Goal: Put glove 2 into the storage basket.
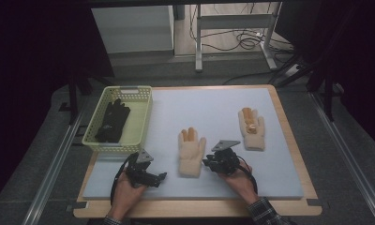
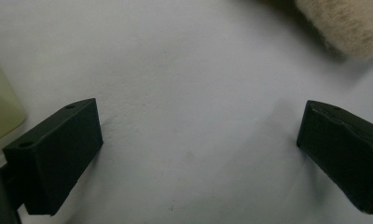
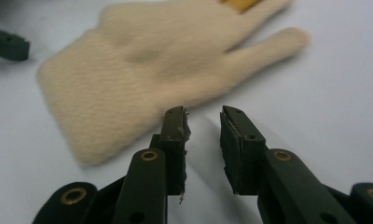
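Observation:
Two fuzzy cream gloves lie flat on the pale blue mat [image 1: 209,105]. The near glove [image 1: 191,157] has orange on its middle fingers and sits between my two grippers. My right gripper [image 1: 208,163] rests just right of it; in the right gripper view its jaws [image 3: 204,126] stand slightly apart with nothing between them, tips just short of the glove's [image 3: 142,70] edge below the thumb. My left gripper [image 1: 160,177] hovers low over bare mat, open wide [image 2: 198,154], with the glove's cuff [image 2: 348,23] beyond it. The far glove [image 1: 252,129] lies toward the right.
A yellow-green plastic basket [image 1: 146,117] stands at the mat's back left and holds a pair of black gloves [image 1: 113,121]; its corner [image 2: 0,112] shows beside my left jaw. The wooden table edge [image 1: 288,140] frames the mat.

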`<control>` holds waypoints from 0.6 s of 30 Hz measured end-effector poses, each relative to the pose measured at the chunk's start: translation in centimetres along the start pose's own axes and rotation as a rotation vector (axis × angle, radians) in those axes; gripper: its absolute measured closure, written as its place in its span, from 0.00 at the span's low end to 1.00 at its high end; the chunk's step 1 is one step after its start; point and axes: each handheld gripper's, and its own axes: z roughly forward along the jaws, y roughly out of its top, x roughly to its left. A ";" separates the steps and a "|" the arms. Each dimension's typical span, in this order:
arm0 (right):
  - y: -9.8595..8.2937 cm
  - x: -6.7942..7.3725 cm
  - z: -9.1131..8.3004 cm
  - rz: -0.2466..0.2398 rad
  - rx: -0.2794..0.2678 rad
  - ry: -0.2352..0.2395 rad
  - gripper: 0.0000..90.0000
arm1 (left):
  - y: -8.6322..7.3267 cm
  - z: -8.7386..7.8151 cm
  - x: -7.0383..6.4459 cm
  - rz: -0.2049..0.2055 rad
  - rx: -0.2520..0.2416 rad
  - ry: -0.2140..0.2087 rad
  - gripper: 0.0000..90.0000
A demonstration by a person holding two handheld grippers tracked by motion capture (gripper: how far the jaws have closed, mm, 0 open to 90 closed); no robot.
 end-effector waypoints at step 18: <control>-0.9 -10.3 -7.1 0.119 -0.076 -0.259 0.72 | 0.0 0.0 0.0 -0.001 0.000 0.000 0.00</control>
